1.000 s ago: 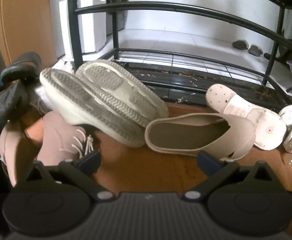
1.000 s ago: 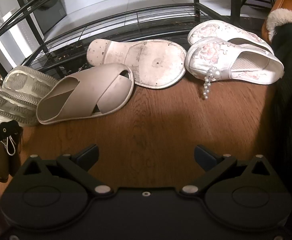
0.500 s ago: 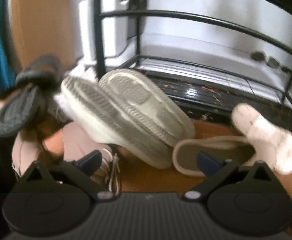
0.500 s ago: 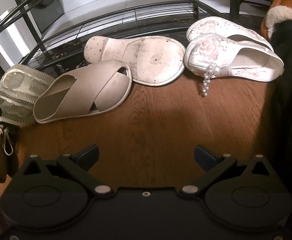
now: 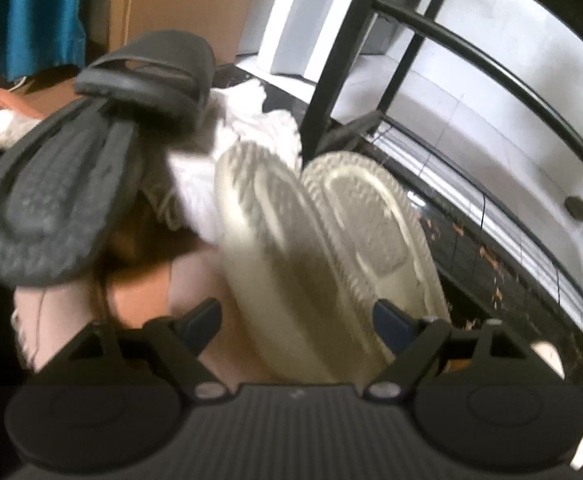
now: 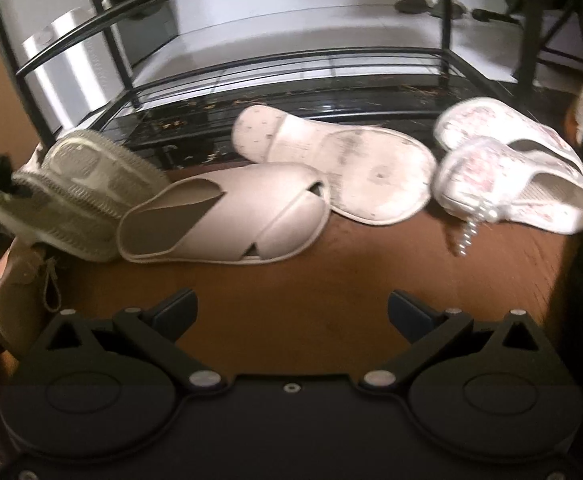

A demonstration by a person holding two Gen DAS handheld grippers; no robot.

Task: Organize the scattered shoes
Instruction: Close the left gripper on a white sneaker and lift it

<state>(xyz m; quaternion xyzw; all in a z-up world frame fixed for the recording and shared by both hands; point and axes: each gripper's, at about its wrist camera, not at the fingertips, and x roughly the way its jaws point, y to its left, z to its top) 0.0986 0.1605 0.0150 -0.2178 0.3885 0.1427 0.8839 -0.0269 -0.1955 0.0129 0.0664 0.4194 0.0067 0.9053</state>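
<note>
A pair of pale sneakers (image 5: 319, 248) lies tipped over with the ribbed, wavy-treaded rubber soles facing the left gripper (image 5: 297, 316), which is spread wide and holds nothing; the nearer sole sits between its fingers, though whether they touch it is unclear. Up and left of that gripper are two dark grey rubber slides (image 5: 63, 200), one showing a pebbled sole, the other resting above it strap-up. A pinkish suede lace-up shoe (image 5: 139, 300) lies low beside the left finger. Behind the sneakers rises a black metal rack (image 5: 327, 92) with a wire shelf.

The right gripper (image 6: 291, 312) is also wide open and empty, over bare brown wood floor (image 6: 331, 280). Ahead and slightly left lies a smooth beige cross-strap slide (image 6: 227, 220); its mate (image 6: 339, 172) lies sole-up just beyond. Ahead to the right, two white floral slippers (image 6: 511, 176) sit together, a string of beads hanging from the nearer one.
</note>
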